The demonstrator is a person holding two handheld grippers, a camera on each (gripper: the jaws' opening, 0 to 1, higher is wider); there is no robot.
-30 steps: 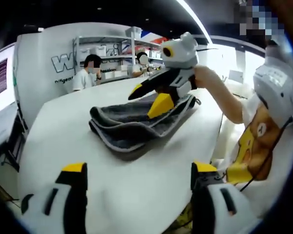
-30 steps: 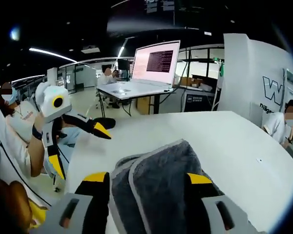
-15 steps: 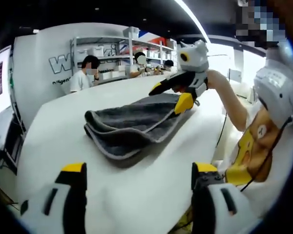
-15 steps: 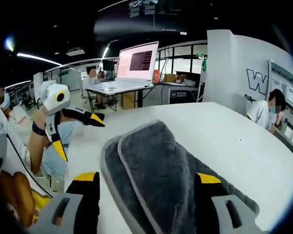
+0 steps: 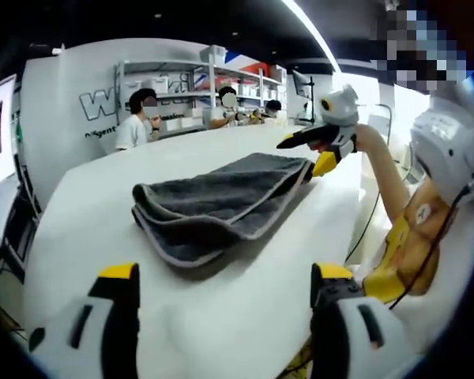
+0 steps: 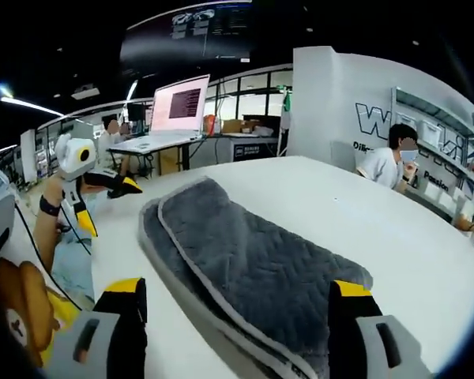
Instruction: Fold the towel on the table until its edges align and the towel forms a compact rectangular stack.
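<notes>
Left gripper view: one grey towel (image 5: pixel 213 201), folded in layers, lies on the white table (image 5: pixel 126 174). The left gripper (image 5: pixel 221 276) has its two yellow-tipped jaws spread wide with nothing between them, short of the towel. The right gripper (image 5: pixel 314 154) hangs just past the towel's far end, jaws parted and empty, on an outstretched forearm. Right gripper view: the same single towel (image 6: pixel 253 257) lies between the right gripper's (image 6: pixel 233 296) wide, empty jaws; the left gripper (image 6: pixel 103 201), jaws apart, is off the table's edge.
</notes>
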